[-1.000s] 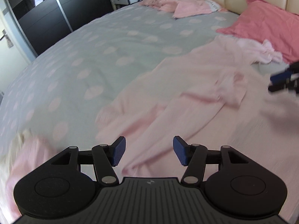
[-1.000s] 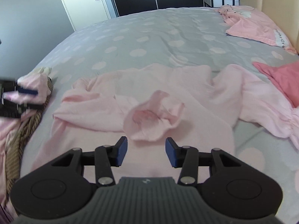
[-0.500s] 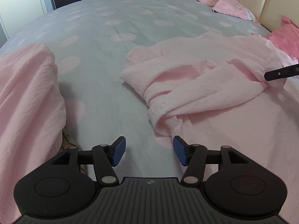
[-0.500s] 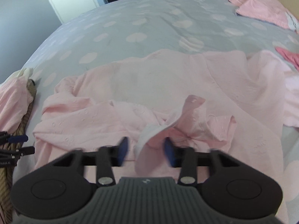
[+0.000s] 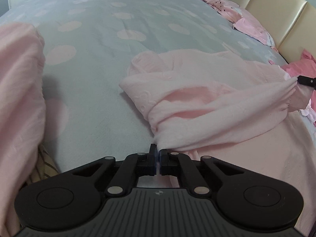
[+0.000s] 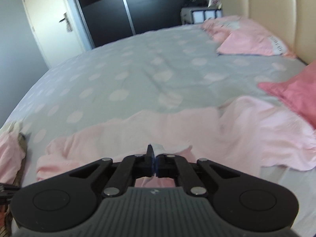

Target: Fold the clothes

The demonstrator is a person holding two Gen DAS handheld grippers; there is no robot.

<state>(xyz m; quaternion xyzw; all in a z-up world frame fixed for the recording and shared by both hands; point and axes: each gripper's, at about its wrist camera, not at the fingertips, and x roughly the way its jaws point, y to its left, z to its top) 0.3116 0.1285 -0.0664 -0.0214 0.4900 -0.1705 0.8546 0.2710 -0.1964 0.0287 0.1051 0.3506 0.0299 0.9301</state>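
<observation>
Right wrist: dotted grey bedspread (image 6: 138, 83), dark wardrobe (image 6: 110, 15).

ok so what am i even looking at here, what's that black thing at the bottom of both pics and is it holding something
There is no robot. A person holds a hand tool in each hand, and each tool has a small camera looking forward along its two jaws. One picture comes from the left tool, the other from the right.

The black shape at the bottom is the tool itself. The left gripper has its jaws shut on a bunched corner of the pale pink garment. The right gripper has its jaws shut on another edge of the same garment, where a whitish bit of fabric sticks up.

Everything lies on a bed with a grey spotted cover. More pink clothes sit near the cream headboard, and a darker pink pillow lies at the right.
</observation>
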